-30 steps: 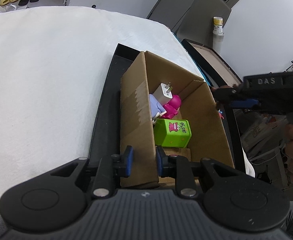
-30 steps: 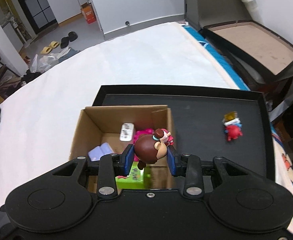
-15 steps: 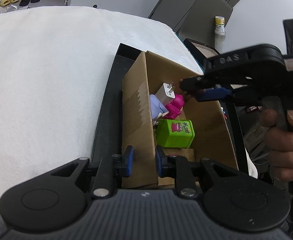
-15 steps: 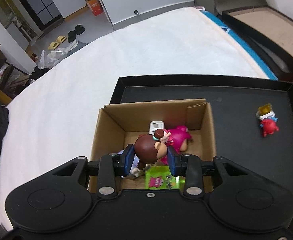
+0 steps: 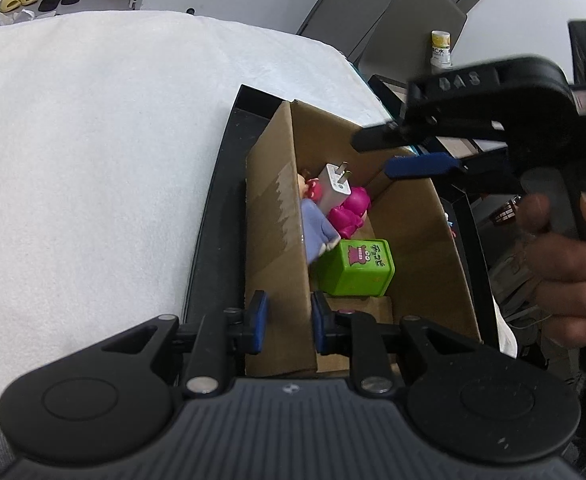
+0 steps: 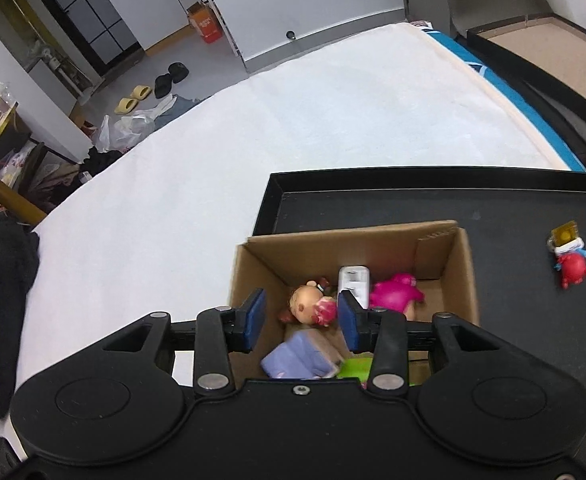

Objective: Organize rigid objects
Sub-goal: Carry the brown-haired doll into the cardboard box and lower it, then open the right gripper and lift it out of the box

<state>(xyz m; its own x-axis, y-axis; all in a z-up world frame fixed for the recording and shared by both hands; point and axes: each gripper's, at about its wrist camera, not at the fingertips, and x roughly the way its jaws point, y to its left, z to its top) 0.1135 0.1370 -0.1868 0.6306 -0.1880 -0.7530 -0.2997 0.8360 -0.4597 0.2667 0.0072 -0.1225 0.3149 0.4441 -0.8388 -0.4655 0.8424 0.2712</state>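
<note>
Over the box [image 6: 357, 272], the right claw [image 6: 301, 318] stands wide open with nothing between its pads; the doll [image 6: 309, 308] lies below the gap, on the box floor against the left wall, beside the charger [image 6: 353, 280] and pink toy [image 6: 393, 292]. The left claw [image 5: 285, 320] is closed on the box's left wall, steadying it.

Risks, as judged:
- Descending further could strike the box rim or shift its contents.
- Releasing the wall early could let the box slide on the tray [image 6: 493, 208].

The red toy [image 6: 571, 264] lies on the tray at right of the frame, well apart from both claws.
</note>
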